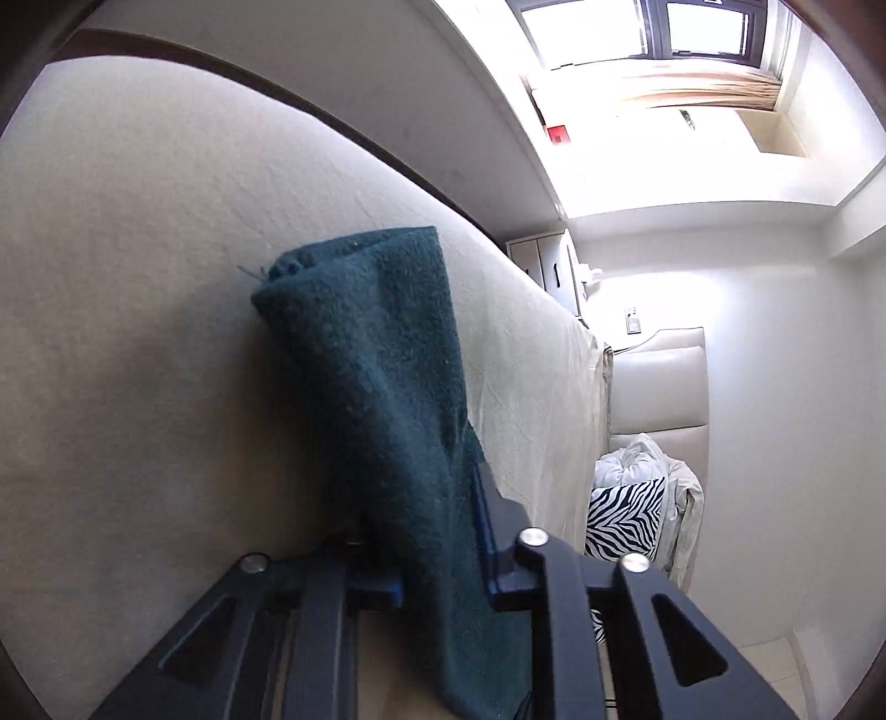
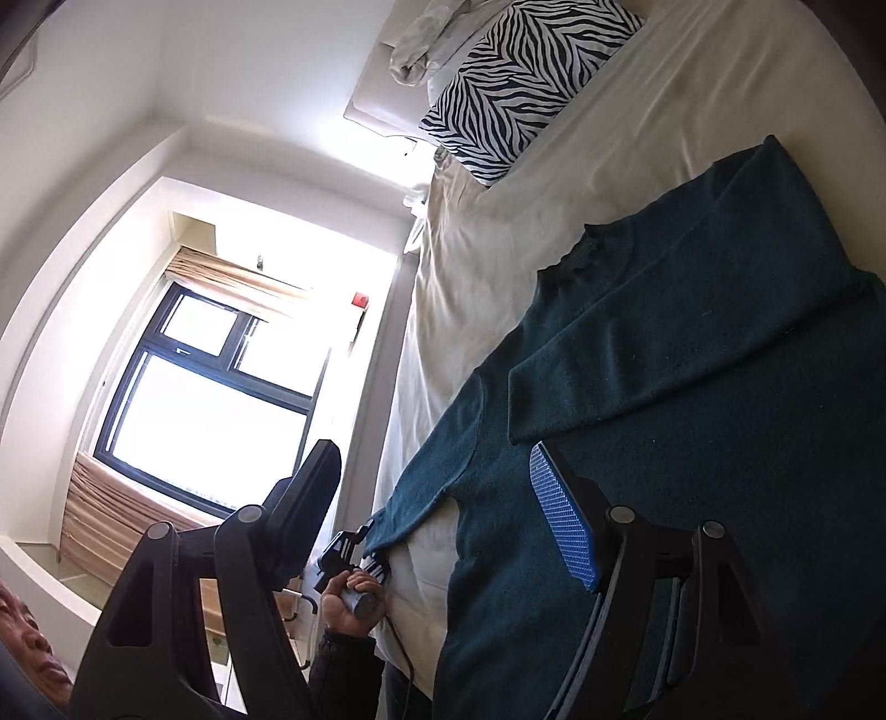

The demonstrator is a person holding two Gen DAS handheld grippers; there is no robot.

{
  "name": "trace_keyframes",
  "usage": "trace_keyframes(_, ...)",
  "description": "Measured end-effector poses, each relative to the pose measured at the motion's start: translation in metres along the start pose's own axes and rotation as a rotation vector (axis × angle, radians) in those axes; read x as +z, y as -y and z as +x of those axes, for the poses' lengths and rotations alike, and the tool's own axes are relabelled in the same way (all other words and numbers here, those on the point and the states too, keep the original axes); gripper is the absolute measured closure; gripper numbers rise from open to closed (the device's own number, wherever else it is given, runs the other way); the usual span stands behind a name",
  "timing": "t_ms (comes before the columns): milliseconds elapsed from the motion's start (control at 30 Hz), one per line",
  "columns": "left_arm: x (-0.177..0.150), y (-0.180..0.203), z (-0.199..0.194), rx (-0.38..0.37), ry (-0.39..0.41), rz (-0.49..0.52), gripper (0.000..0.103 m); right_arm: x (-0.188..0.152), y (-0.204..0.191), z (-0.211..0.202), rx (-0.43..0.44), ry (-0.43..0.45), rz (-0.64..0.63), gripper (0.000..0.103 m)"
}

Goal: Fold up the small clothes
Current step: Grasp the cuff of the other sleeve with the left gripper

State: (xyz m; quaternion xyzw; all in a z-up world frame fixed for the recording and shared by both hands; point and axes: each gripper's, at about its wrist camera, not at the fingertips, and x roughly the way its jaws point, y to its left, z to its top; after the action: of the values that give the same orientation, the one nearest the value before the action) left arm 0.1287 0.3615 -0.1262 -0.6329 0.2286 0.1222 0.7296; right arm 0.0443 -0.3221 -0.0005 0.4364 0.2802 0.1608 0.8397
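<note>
A dark teal sweater [image 2: 692, 360] lies spread on the cream bed sheet [image 2: 498, 249], one sleeve folded across its body. Its other sleeve [image 1: 376, 360] reaches toward the bed's edge, and my left gripper [image 1: 443, 498] is shut on it, the cloth running up between the jaws. In the right wrist view that left gripper [image 2: 362, 534] pinches the cuff at the mattress edge, held by a person's hand [image 2: 349, 603]. My right gripper [image 2: 437, 476] stands open over the sweater's shoulder area, with no cloth pinched between its fingers.
A zebra-print pillow [image 2: 526, 72] and crumpled white bedding [image 2: 426, 33] lie at the head of the bed by a padded headboard [image 1: 659, 382]. A bright window [image 2: 210, 399] with curtains faces the bed's side. Bare sheet [image 1: 111, 277] lies beyond the sleeve.
</note>
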Motion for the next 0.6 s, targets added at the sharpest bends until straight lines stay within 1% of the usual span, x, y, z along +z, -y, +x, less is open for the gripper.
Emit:
trace_keyframes(33, -0.002, 0.009, 0.002, 0.006, 0.002, 0.028, 0.096, 0.0, 0.001, -0.001, -0.009, 0.002, -0.004, 0.032)
trace_keyframes(100, -0.016, 0.04, 0.006, 0.008, 0.002, 0.132, 0.096, 0.0, 0.006, -0.004, -0.021, 0.004, -0.003, 0.032)
trace_keyframes(133, -0.028, 0.058, 0.007, 0.001, -0.007, 0.197, 0.095, -0.001, 0.007, -0.005, -0.027, 0.006, 0.0, 0.032)
trace_keyframes(200, -0.063, 0.101, 0.016, -0.008, -0.036, 0.361, 0.095, 0.001, 0.017, -0.005, -0.037, 0.008, 0.007, 0.032)
trace_keyframes(233, -0.087, 0.122, 0.021, -0.012, -0.056, 0.454, 0.095, 0.001, 0.02, -0.006, -0.04, 0.009, 0.013, 0.032)
trace_keyframes(300, -0.147, 0.164, 0.036, -0.018, -0.115, 0.683, 0.095, 0.0, 0.029, -0.007, -0.041, 0.008, 0.021, 0.032)
trace_keyframes(367, -0.224, 0.191, 0.051, -0.019, -0.188, 0.937, 0.095, 0.0, 0.036, -0.009, -0.049, 0.009, 0.026, 0.032)
trace_keyframes(433, -0.31, 0.193, 0.06, -0.006, -0.234, 1.193, 0.095, 0.0, 0.046, -0.011, -0.048, 0.01, 0.042, 0.032)
trace_keyframes(500, -0.389, 0.175, 0.071, 0.036, -0.264, 1.436, 0.095, 0.001, 0.058, -0.011, -0.06, 0.01, 0.071, 0.032)
trace_keyframes(533, -0.418, 0.157, 0.071, 0.06, -0.263, 1.536, 0.095, 0.002, 0.065, -0.008, -0.07, 0.004, 0.085, 0.032)
trace_keyframes(600, -0.462, 0.127, 0.083, 0.145, -0.242, 1.752, 0.094, 0.001, 0.079, -0.002, -0.09, -0.013, 0.108, 0.032)
